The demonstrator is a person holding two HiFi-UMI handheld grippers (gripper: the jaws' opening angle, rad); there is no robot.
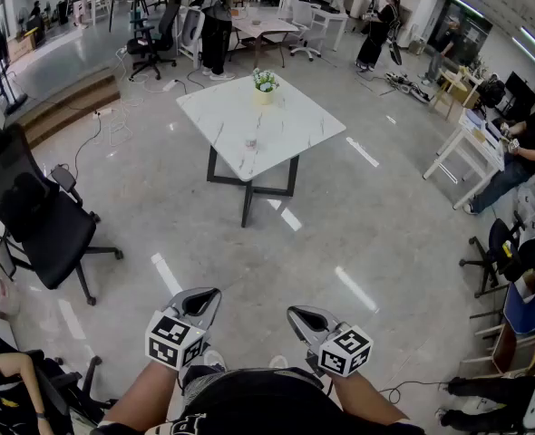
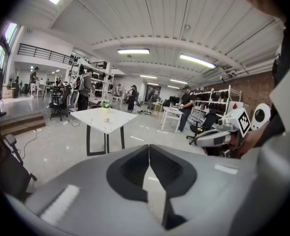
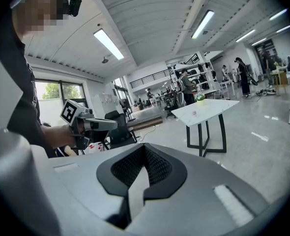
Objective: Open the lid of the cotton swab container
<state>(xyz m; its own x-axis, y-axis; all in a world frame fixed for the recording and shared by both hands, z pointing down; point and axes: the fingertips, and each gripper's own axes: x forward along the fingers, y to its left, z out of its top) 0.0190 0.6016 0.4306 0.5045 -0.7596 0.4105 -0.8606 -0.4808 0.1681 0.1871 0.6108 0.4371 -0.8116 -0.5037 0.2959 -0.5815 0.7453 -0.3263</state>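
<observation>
both grippers held low in front of the person, well apart from the white table (image 1: 290,120) across the bare floor. left gripper (image 1: 199,303): jaws together, nothing between them, pads meeting in the left gripper view. right gripper (image 1: 306,318): jaws also together and empty, same in the right gripper view. the two grippers sit side by side, apart, not touching, both tilted a little downward toward the table. marker cubes face up at the head view.

on the table, a small pale thing (image 1: 250,142) stands inside the near corner, probably the cotton swab container, too small to be sure, lid state not readable. potted plant (image 1: 265,82) stands by the far corner, apart from it. neither gripper is near either one.

black office chair (image 1: 32,216) at left of the table, well apart from it. people stand and sit at desks farther back and at right.
</observation>
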